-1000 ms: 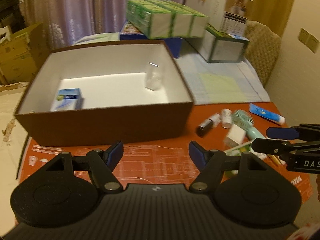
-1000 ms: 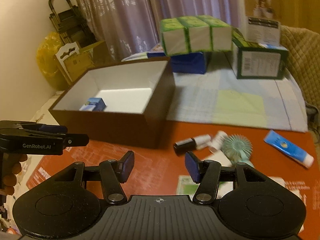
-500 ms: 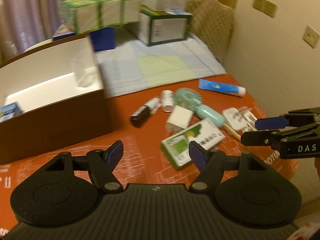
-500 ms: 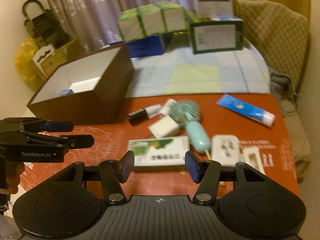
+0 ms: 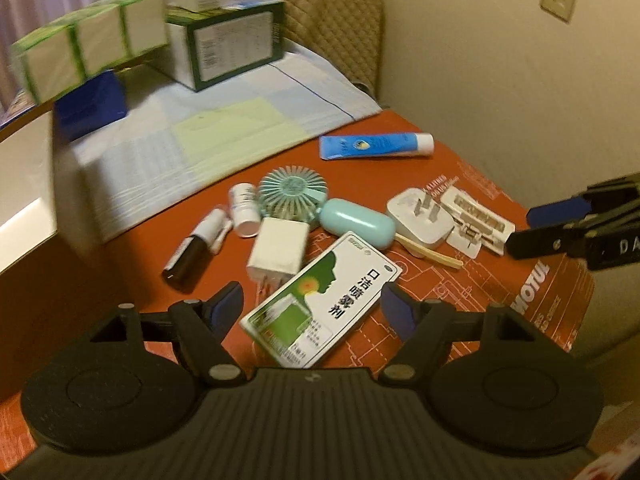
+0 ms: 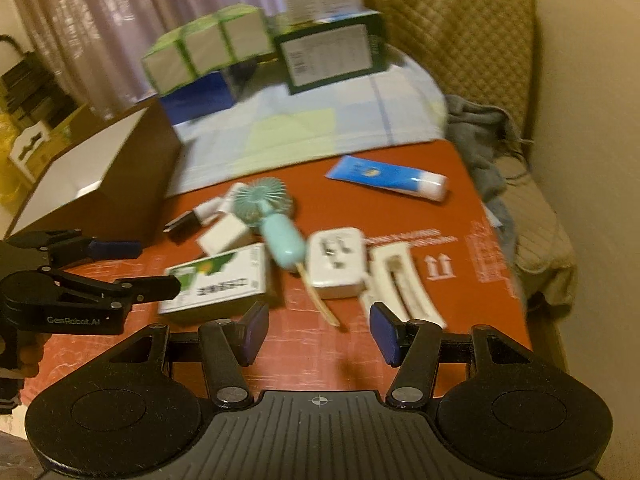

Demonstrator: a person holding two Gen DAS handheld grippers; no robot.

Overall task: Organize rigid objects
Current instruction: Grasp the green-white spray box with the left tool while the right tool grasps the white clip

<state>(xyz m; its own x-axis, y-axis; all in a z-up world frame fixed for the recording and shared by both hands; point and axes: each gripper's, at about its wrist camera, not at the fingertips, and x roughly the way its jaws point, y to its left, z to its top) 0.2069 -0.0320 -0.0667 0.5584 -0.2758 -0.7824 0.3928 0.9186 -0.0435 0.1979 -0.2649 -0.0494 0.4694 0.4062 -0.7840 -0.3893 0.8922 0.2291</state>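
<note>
Left to do: green-and-white flat carton (image 5: 322, 298), mint handheld fan (image 5: 320, 204), blue tube (image 5: 376, 146) lie outside brown box (image 6: 132, 188)
Jaws: my left gripper (image 5: 311, 306) and right gripper (image 6: 319, 330) both apart, empty

The green-and-white box (image 5: 320, 300) reads 口洁喷雾剂 in big characters. Right of it, the red mat (image 5: 532, 292) has MOTUL printed in white. The left gripper (image 6: 154, 266) says GenRobot.AI on its body.

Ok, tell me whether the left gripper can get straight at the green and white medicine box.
Probably yes. The left gripper is open, and the green and white medicine box lies flat just ahead between its fingers with nothing on top. The white charger sits close beside its far end.
</note>
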